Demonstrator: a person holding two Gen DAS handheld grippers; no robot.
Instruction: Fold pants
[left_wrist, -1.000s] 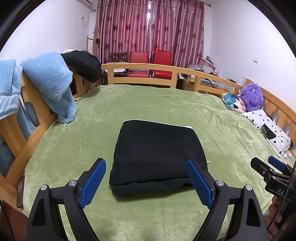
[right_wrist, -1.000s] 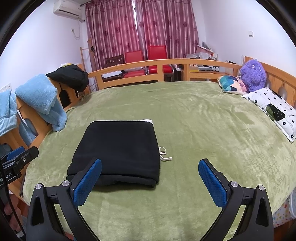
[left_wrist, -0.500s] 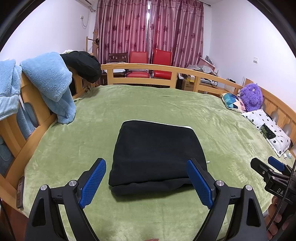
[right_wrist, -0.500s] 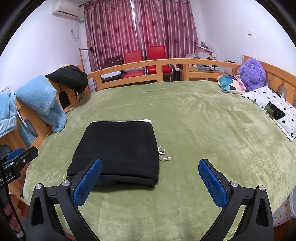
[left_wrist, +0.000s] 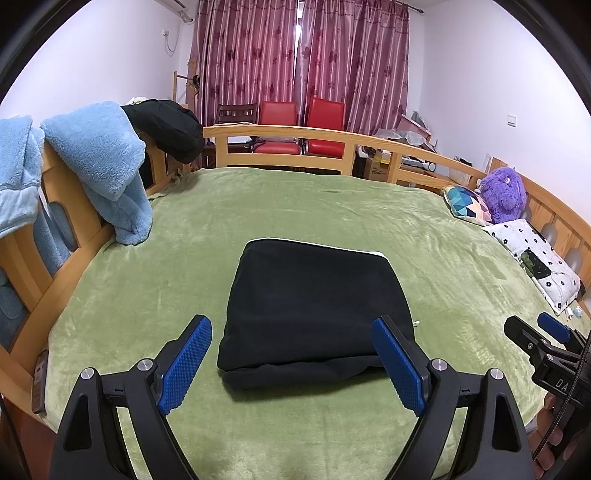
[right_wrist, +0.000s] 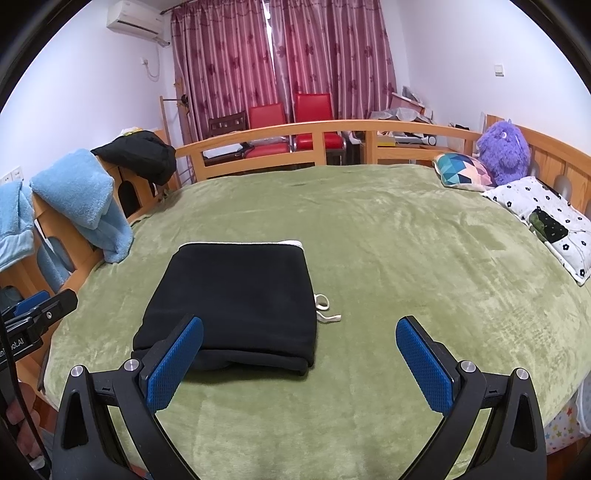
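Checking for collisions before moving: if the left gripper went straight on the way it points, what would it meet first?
Most likely the folded black pants, lying on the green blanket straight ahead of the open left gripper. Nothing lies between them, though depth is hard to judge.

The near right corner of the black pants (left_wrist: 314, 302) lay hidden behind the left gripper's (left_wrist: 291, 363) right finger, and the right gripper's (right_wrist: 299, 363) left finger covered their near left corner. The white drawstring (right_wrist: 325, 310) showed only as a sliver in the left view. The hand (left_wrist: 550, 439) holding the right gripper was cut off at the frame's edge.
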